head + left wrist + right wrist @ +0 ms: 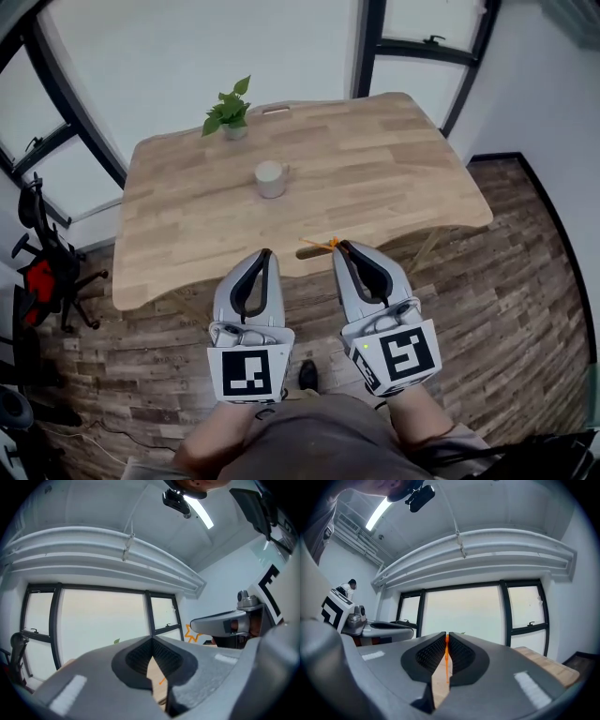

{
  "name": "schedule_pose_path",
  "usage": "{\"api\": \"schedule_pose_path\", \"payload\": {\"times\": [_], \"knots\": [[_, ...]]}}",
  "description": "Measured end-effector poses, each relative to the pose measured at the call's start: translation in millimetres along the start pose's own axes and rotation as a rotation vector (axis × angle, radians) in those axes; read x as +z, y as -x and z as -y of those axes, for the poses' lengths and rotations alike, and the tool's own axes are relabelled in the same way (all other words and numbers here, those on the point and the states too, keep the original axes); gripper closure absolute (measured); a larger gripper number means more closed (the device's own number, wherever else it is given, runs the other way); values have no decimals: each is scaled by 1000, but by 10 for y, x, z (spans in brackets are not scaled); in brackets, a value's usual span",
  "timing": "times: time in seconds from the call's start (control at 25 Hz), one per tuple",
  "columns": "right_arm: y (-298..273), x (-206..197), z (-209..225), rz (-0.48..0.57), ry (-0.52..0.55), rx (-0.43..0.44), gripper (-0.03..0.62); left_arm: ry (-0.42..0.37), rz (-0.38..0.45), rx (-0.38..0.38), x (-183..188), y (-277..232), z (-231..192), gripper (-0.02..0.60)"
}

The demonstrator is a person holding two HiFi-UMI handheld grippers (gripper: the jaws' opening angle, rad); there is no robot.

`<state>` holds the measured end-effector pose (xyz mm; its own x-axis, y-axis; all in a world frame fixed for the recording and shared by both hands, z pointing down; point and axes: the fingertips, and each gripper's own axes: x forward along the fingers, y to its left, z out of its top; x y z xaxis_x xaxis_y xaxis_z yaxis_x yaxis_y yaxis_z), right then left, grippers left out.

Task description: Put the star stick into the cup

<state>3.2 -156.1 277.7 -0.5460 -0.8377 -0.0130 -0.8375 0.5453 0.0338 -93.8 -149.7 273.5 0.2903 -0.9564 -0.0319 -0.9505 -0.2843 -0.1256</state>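
Head view: wooden bench [394, 159] w/ white cup [270, 178] upright near its middle and a small potted plant [228, 114] at the far edge behind it. Both grippers were held side by side over the bench's near edge. Left gripper [266, 253] had its fingers together, nothing showing at the tips. Right gripper [342, 246] had the orange star stick [317, 244] at its tips, sticking out to the left over the bench edge. Stick was well apart from the cup, not in it. Black office chair [42, 258] stood on the plank floor [525, 272], off to the left.

Left gripper view: the 2 fingers [136, 658] met at the tips, closed on nothing; only bench wood showed through the gap lower down. Right gripper sat at frame right w/ the orange star outline at its tip against the white wall. Windows behind, camera tilted up toward the ceiling.

Right gripper view: fingers [461, 656] were pinched on the stick, a thin orange line running down between the ribbed pads from the tips. Left gripper visible at frame left. Bench corner at lower right, windows across the back. Cup couldn't be made out here.
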Motion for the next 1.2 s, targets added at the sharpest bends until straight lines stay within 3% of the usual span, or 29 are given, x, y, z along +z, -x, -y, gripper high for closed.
{"api": "schedule_pose_path", "payload": {"times": [0.36,0.84,1.2], "knots": [[-530,118,133,24,34,1,548,4,24,3,-28,-460,-317,581],[-1337,-77,625,0,-6,33,548,0,-53,34,-346,-1291,-579,581],[-2069,-225,981,-29,-47,121,548,1,-107,102,-485,-1988,-823,581]]}}
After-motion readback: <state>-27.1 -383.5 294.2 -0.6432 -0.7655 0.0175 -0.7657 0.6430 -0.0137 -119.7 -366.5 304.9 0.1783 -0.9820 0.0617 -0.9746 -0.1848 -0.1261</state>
